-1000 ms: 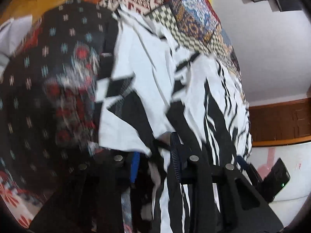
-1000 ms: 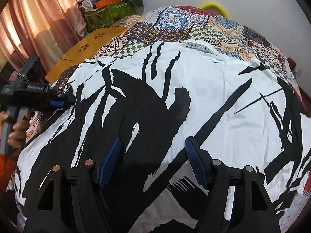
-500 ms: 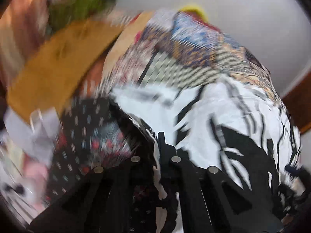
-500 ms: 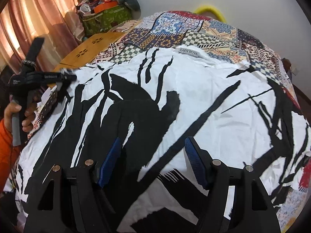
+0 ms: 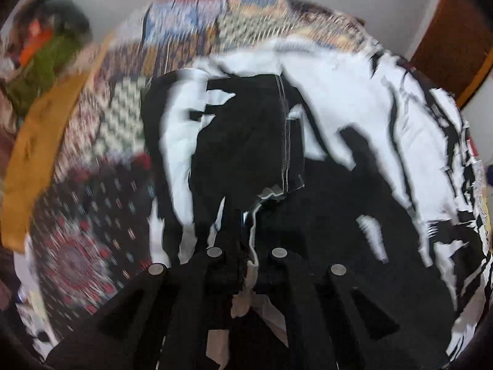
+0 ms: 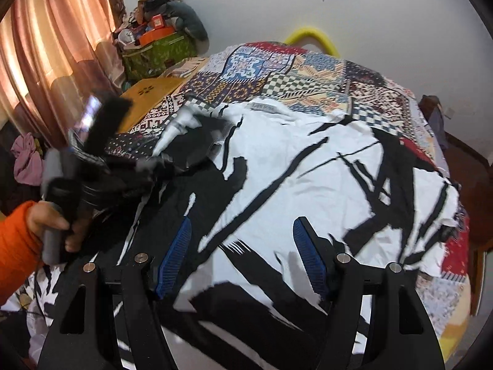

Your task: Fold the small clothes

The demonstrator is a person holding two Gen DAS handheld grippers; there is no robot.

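A white garment with black brush strokes lies spread over a patchwork bedspread. My left gripper is shut on the garment's left edge and holds a folded flap up over the body of the cloth. In the right wrist view the left gripper shows blurred at the left, held by a hand in an orange sleeve. My right gripper is open and empty, low over the near part of the garment.
A dark patterned cloth lies left of the garment. A mustard wooden board and a green bag with clutter stand at the far left by pink curtains. The bed's right edge drops off.
My left gripper has swung the garment's left edge up and rightward over the cloth, folding the flap in. The right gripper has stayed open in nearly the same place.
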